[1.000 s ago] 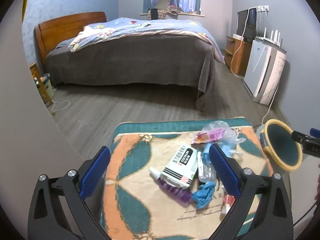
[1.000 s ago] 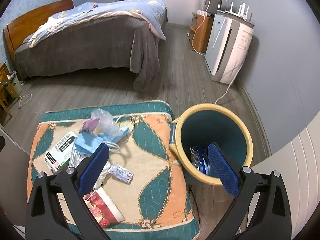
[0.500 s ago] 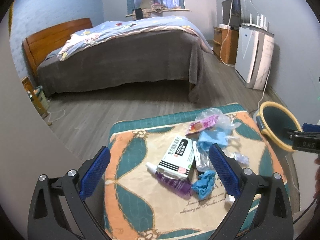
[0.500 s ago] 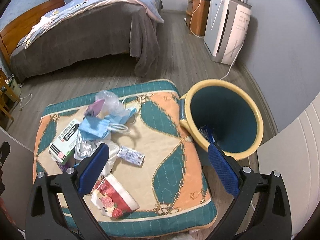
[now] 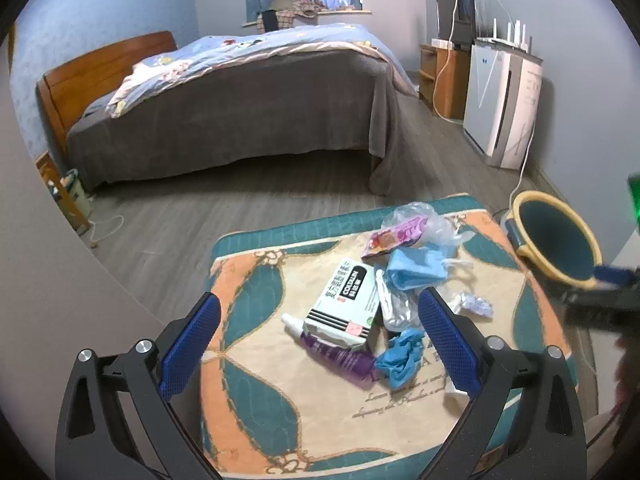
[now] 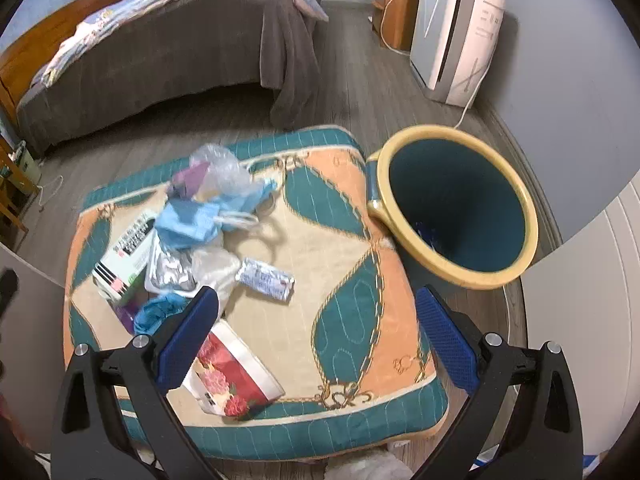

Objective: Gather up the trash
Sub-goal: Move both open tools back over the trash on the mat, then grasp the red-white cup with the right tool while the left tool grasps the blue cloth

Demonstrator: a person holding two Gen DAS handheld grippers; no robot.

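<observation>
Setting: bedroom, with a patterned cushion (image 6: 344, 264) in teal, orange and cream filling the lower centre of both views, on a wooden floor.
Bin: round teal bin with yellow rim (image 6: 454, 208), right of centre in the right wrist view, touching the cushion's right edge; at the right edge in the left wrist view (image 5: 556, 240).
Already collected: something small and blue low inside the bin (image 6: 426, 236), too dim to identify.
Left to collect: nearly all of it, heaped on the cushion's left half in the right wrist view.
Heap contents: white medicine box (image 5: 346, 300), purple tube (image 5: 340, 356), crumpled blue glove (image 5: 400, 354), blue face mask (image 5: 416, 270), clear plastic bag (image 5: 416, 218), foil blister pack (image 6: 170, 270), small silver wrapper (image 6: 265, 279), red floral tissue pack (image 6: 232, 380).
Left tool (image 5: 318, 344): empty, blue pads spread wide, hovering above the heap at lower centre.
Right tool (image 6: 316, 342): empty, equally wide apart, above the cushion's near edge, tissue pack just beside its left pad.
Progress judgement: early stage, one item or so binned, no grasp under way.
</observation>
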